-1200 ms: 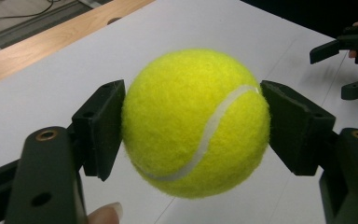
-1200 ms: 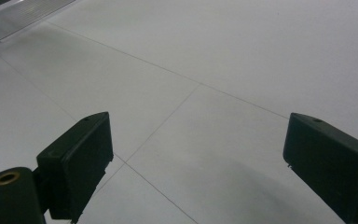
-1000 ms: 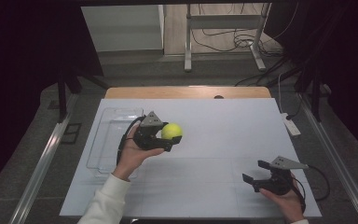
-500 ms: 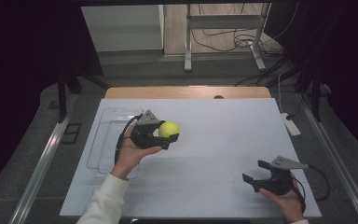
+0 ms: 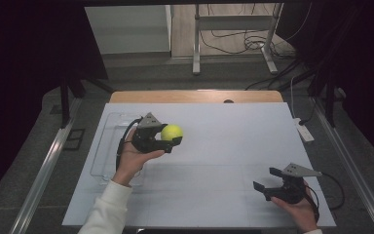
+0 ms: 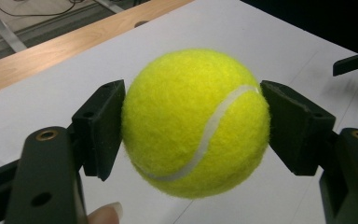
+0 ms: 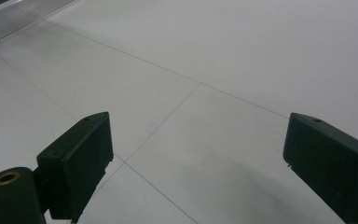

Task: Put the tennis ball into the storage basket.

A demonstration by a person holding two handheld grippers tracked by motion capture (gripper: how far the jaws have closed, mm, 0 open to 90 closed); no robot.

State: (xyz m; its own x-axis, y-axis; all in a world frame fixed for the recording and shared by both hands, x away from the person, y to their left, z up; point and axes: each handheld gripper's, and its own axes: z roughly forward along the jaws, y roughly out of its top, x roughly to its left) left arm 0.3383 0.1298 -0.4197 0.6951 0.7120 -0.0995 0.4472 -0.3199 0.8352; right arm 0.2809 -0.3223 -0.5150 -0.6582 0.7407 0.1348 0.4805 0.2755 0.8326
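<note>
A yellow-green tennis ball (image 5: 171, 132) is held above the white table (image 5: 224, 131), left of centre. My left gripper (image 5: 171, 136) is shut on it. In the left gripper view both black pads press the ball (image 6: 196, 121) from either side, and a fingertip shows at the bottom edge. My right gripper (image 5: 268, 180) rests low near the table's front right corner, held by a hand, its jaws wide apart. In the right gripper view my right gripper (image 7: 196, 163) has nothing between its pads (image 7: 81, 154), just bare table surface.
A clear plastic tray (image 5: 108, 146) lies on the left part of the table, behind and beside my left hand. A wooden strip (image 5: 195, 96) runs along the table's far edge. A white power strip (image 5: 304, 130) sits past the right edge. Metal stand legs and cables are on the floor beyond.
My left gripper with the ball has drifted slightly left and a little away from the person. The right gripper has stayed put.
</note>
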